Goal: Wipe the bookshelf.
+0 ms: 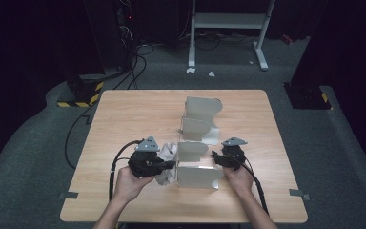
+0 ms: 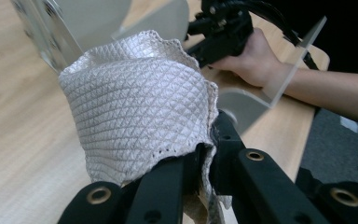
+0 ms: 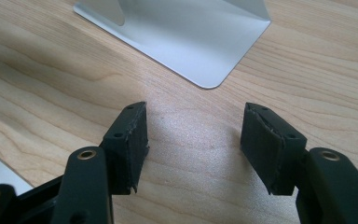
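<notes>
A white quilted cloth (image 2: 140,102) bulges out in front of my left gripper (image 2: 209,140), whose black jaws are shut on its lower edge. From above, the cloth (image 1: 166,152) hangs crumpled beside the left end of a row of grey metal divider plates (image 1: 198,176), with the left gripper (image 1: 170,165) pointing right at them. My right gripper (image 1: 215,155) rests at the right side of the row. Its jaws stand open over bare wood (image 3: 193,140), nothing between them. A flat metal foot (image 3: 191,32) lies just ahead of them.
Several upright metal plates (image 1: 195,129) run from the table's middle toward the front on the wooden table (image 1: 124,114). In the left gripper view the other hand (image 2: 251,56) holds its gripper behind a plate (image 2: 289,65). Cables trail on the floor behind the table.
</notes>
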The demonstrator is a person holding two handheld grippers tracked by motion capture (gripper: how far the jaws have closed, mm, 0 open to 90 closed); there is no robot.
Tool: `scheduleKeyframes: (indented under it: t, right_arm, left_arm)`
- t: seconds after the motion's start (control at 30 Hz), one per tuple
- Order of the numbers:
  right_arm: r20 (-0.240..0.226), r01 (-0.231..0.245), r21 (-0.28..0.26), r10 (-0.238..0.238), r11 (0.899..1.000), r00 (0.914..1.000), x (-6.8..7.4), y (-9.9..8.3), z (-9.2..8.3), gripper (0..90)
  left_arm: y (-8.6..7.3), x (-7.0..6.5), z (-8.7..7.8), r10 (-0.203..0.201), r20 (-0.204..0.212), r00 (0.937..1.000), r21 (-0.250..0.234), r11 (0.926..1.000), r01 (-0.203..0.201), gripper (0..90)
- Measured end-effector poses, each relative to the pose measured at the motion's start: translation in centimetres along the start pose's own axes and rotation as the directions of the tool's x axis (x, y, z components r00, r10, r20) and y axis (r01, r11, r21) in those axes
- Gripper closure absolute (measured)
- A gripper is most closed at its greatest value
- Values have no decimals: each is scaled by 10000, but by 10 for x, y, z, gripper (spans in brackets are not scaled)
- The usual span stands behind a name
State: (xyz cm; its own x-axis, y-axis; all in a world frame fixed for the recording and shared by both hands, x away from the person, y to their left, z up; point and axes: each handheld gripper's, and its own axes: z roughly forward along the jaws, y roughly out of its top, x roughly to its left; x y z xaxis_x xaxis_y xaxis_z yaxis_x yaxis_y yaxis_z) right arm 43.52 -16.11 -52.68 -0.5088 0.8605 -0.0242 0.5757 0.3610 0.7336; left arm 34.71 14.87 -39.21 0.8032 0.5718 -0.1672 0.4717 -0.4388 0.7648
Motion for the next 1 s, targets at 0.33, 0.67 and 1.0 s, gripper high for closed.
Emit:
scheduleKeyframes:
  t: [0.33, 0.67, 1.0]
  right_arm:
    - [-2, 5, 0, -5, 10000, 10000, 0, 0, 0, 415]
    - [-6, 3, 1, -3, 10000, 10000, 0, 0, 0, 414]
    - [-9, 7, 4, -7, 10000, 10000, 0, 0, 0, 414]
  left_arm:
    - [6, 17, 21, -447, -357, 9984, -239, 9988, 438, 838]
    - [-17, 19, 29, -912, 262, 9955, -141, 9957, 915, 842]
    - [-28, 24, 21, -947, 75, 9955, -421, 9946, 950, 850]
